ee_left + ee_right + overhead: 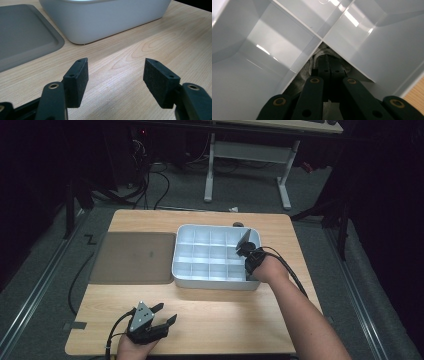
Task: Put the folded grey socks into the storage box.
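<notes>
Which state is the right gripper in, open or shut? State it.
Shut. In the right gripper view the right gripper has its pads pressed together on pale cloth down in a white divided box.

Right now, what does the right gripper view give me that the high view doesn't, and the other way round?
Right gripper view: the right gripper's jaws closed together deep in a compartment of the white divided box, tips against something pale and soft; whether they pinch it is unclear. High view: the grey tray left of the box, and the open left gripper near the table's front edge. Both: the right gripper in the box.
</notes>
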Demonstrator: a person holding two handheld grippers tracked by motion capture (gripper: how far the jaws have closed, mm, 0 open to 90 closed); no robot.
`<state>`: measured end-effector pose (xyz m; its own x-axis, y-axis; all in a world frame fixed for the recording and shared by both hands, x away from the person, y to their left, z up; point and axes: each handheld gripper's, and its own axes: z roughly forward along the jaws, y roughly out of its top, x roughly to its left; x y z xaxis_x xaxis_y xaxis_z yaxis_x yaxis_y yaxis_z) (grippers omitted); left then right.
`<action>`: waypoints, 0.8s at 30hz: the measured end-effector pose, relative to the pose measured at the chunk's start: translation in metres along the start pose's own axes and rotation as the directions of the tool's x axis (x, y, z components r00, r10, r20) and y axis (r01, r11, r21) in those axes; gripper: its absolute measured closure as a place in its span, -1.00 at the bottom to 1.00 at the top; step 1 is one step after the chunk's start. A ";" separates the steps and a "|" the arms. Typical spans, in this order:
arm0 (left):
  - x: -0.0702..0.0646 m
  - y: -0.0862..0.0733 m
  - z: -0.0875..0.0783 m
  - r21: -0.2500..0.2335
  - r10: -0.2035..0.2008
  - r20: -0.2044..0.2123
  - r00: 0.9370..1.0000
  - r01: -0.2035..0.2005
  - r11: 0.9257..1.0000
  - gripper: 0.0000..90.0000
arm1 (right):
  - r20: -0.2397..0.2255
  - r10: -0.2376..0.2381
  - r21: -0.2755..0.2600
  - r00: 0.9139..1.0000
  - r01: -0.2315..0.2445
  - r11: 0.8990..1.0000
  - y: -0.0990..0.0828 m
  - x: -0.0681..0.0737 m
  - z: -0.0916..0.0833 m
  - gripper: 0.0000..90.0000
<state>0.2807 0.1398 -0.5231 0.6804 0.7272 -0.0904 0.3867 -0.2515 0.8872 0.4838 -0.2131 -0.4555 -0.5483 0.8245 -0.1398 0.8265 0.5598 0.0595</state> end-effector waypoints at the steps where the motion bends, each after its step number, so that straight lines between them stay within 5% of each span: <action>1: 0.000 0.000 0.000 0.000 0.000 0.000 1.000 0.000 1.000 -0.16 | -0.001 0.006 -0.006 1.000 -0.006 1.000 -0.001 0.000 -0.002 0.98; 9: -0.001 0.001 0.001 0.002 -0.002 0.003 1.000 0.002 1.000 -0.16 | -0.021 0.022 -0.061 1.000 -0.024 0.998 -0.009 -0.004 -0.030 0.96; 14: 0.001 0.001 0.002 0.006 -0.003 0.003 1.000 0.003 1.000 -0.16 | -0.032 0.009 -0.041 0.999 -0.010 0.999 -0.018 -0.002 -0.038 0.96; 24: 0.001 0.000 0.003 0.004 -0.018 0.004 1.000 0.018 1.000 -0.16 | -0.055 0.043 0.058 0.998 -0.040 0.998 -0.033 0.001 -0.007 0.99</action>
<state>0.2833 0.1390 -0.5242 0.6758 0.7290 -0.1084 0.4012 -0.2406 0.8838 0.4551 -0.2305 -0.4510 -0.5186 0.8510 -0.0825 0.8536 0.5208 0.0072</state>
